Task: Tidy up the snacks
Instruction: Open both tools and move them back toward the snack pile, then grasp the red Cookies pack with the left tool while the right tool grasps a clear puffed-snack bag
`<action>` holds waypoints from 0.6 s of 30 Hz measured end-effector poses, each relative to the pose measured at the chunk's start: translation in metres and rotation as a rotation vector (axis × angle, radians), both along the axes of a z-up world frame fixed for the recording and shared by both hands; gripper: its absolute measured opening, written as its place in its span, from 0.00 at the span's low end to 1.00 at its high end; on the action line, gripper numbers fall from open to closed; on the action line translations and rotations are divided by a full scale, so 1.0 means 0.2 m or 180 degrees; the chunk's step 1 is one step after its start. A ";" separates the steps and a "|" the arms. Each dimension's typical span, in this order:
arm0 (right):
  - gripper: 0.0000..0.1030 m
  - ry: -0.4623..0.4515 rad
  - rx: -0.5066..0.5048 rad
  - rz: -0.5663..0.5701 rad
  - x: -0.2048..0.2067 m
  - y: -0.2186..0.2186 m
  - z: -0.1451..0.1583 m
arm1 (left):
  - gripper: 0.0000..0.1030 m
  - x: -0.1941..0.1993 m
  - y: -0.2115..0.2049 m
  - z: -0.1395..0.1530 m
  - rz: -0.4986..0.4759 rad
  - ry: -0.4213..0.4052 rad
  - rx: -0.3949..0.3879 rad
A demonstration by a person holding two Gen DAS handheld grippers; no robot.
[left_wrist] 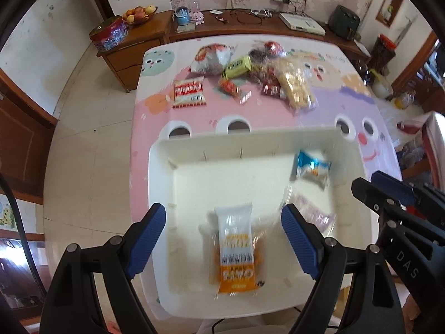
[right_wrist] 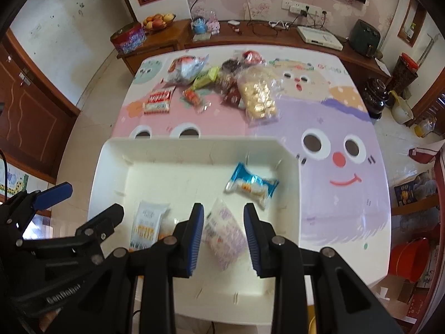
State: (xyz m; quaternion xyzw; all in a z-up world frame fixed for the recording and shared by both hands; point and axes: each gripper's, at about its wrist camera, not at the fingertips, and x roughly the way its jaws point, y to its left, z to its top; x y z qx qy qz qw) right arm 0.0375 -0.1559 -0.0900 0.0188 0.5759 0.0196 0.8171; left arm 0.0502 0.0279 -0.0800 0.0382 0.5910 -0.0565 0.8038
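A white tray sits at the near edge of the table and also shows in the right wrist view. In it lie an orange and white oat bar packet, a blue and white snack packet and a pale purple packet. My left gripper is open and empty above the oat bar packet. My right gripper is open above the purple packet, with nothing between its jaws touching. Several loose snacks lie at the far side of the table.
The table has a pink and purple cartoon cloth. Among the loose snacks are a red and white cookie packet and a clear bag of yellow biscuits. A wooden sideboard stands behind the table. Tiled floor lies to the left.
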 end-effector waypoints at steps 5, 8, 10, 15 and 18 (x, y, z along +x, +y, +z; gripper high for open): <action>0.32 -0.0231 -0.0007 -0.0006 0.14 -0.06 0.12 | 0.82 0.19 0.06 0.12 0.0094 -0.0254 -0.0034; 0.43 -0.0453 -0.0063 0.0011 0.23 -0.09 0.21 | 0.82 0.32 0.10 0.19 0.0150 -0.0416 -0.0008; 0.48 -0.0612 -0.0121 0.0025 0.31 -0.11 0.29 | 0.82 0.42 0.14 0.24 0.0208 -0.0519 -0.0013; 0.56 -0.0822 -0.0137 0.0031 0.50 -0.15 0.39 | 0.82 0.63 0.21 0.32 0.0306 -0.0679 -0.0054; 0.59 -0.0867 -0.0166 0.0046 0.61 -0.17 0.38 | 0.82 0.73 0.23 0.33 0.0300 -0.0751 -0.0020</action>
